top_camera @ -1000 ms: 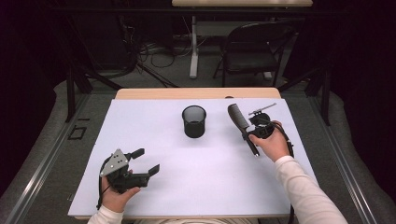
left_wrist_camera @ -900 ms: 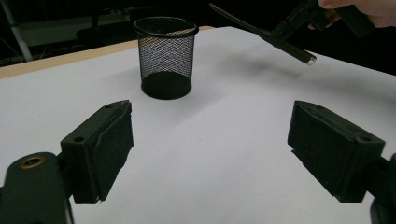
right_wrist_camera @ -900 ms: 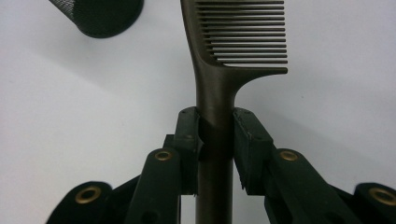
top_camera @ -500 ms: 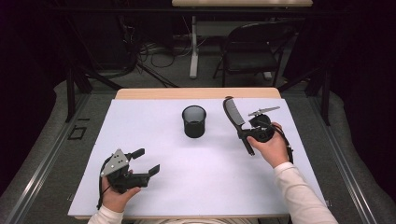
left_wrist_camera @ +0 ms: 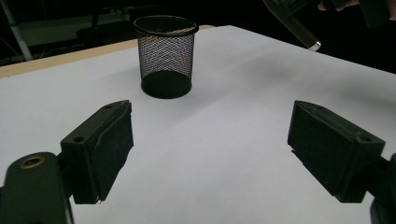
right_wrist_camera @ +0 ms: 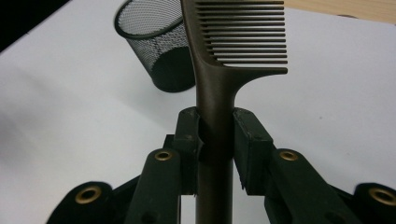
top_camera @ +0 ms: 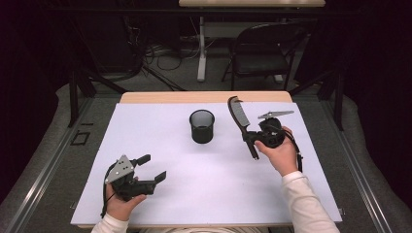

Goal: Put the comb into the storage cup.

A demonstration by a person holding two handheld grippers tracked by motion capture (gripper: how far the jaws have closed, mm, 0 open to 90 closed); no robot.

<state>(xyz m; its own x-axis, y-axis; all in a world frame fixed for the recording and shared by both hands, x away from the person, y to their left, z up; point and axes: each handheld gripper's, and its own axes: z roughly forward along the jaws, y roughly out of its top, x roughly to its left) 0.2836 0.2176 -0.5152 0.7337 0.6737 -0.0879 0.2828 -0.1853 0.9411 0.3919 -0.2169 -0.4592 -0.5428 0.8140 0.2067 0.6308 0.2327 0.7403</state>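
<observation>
A dark comb (top_camera: 238, 115) is held off the white table sheet (top_camera: 204, 194), right of a black mesh cup (top_camera: 202, 126). My right gripper (top_camera: 249, 139) is shut on the comb's handle, teeth end tilted up and away. In the right gripper view the pads (right_wrist_camera: 250, 140) clamp the handle of the comb (right_wrist_camera: 243, 37), with the cup (right_wrist_camera: 156, 42) beyond at the left. My left gripper (top_camera: 151, 168) rests at the front left, open with nothing between its jaws. The left gripper view has the gripper (left_wrist_camera: 210, 144) facing the cup (left_wrist_camera: 166, 56), with the comb's handle end (left_wrist_camera: 299, 25) at the top right.
A bare wooden strip (top_camera: 204, 97) runs along the table's far edge. A black chair (top_camera: 262, 53) and a table leg with cables (top_camera: 201, 53) stand on the floor behind. Grey floor surrounds the table on both sides.
The right hand has lifted the comb and carried it a little left toward the cup, with the teeth end tipping higher. The left gripper has stayed where it was.
</observation>
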